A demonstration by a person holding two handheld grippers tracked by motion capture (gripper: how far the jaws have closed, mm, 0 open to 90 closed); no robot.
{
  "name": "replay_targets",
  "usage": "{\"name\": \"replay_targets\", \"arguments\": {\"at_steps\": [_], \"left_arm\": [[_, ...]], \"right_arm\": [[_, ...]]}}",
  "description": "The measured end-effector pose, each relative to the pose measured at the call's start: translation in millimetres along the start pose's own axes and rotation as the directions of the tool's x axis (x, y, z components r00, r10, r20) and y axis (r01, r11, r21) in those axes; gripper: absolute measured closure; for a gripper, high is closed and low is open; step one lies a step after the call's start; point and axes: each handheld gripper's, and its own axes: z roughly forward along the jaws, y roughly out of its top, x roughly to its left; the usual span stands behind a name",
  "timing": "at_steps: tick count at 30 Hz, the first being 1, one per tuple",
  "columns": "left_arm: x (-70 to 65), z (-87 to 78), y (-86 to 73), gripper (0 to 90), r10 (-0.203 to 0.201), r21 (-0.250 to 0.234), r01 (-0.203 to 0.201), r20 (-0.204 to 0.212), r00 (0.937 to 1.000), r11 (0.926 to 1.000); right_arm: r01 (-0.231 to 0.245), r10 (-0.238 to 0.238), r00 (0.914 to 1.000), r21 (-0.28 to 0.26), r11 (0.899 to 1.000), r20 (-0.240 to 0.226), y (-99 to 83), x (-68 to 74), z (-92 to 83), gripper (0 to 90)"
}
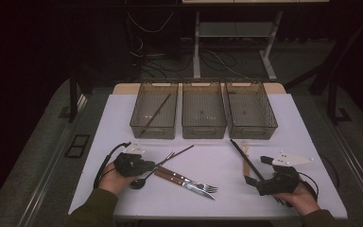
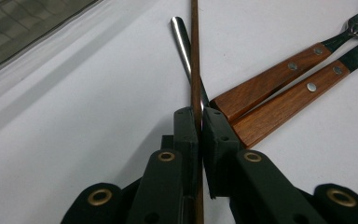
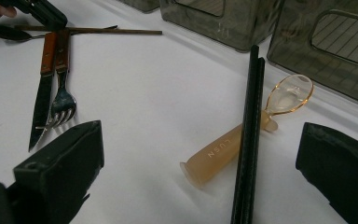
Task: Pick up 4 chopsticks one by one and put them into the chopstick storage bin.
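Left hand-held gripper (image 2: 199, 122) clamped on thin brown wooden chopstick (image 2: 195, 56) – right hand-held gripper (image 3: 200, 158) open w/ black chopstick pair (image 3: 249, 140) between jaws, amber plastic spoon (image 3: 242, 135) at its 9 o'clock.

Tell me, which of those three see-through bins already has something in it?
The left bin: a brown chopstick lies slanted inside it. The middle bin and right bin look empty.

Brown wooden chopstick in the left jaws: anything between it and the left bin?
Nothing visible. The left gripper is shut on the thin brown wooden chopstick; bare white table lies between it and the left smoky plastic bin, which holds a matching stick.
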Motion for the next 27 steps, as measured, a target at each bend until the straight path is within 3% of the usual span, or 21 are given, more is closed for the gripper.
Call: {"name": "replay_targets", "arguments": {"at_steps": [6,9,13,15,16,17,27], "left_arm": [[1.1,-0.1,0.4,84.4,0.007,0.002,-0.007,0.004,1.0000,1.0000],[-0.1,-0.1,0.7,84.6,-0.007,-0.001,0.007,0.002,1.0000,1.0000],[0.8,-0.7,1.7,84.6,0.011,0.001,-0.011,0.006,0.9999,0.9999],[-0.7,-1.3,2.1,84.5,-0.007,-0.011,0.007,0.006,1.0000,0.9999],[0.5,-2.2,2.4,84.5,0.007,-0.011,-0.007,0.005,1.0000,0.9999],[-0.2,-2.8,2.3,84.5,-0.009,-0.017,0.009,0.006,0.9999,0.9998],[-1.4,-10.0,5.7,84.5,-0.031,-0.021,0.031,0.011,0.9995,0.9993]], "right_arm": [[0.001,-0.001,1.0000,0.000,1.000,-0.001,0.0,0.0,0.0,1.0],[0.002,-0.002,1.0000,-0.002,1.000,0.000,0.1,-0.1,-0.2,1.0],[0.005,-0.005,1.0000,-0.004,1.000,0.000,0.1,-0.1,-0.4,1.0],[0.006,-0.006,1.0000,-0.003,1.000,-0.001,0.1,-0.1,-0.5,1.0],[0.006,-0.006,1.0000,-0.003,1.000,-0.001,0.2,-0.2,-0.5,1.0],[0.007,-0.007,1.0000,-0.003,1.000,0.000,0.1,-0.2,-0.4,0.9],[0.003,-0.003,1.0000,-0.001,1.000,0.000,0.1,-0.3,-0.1,1.0]]}}
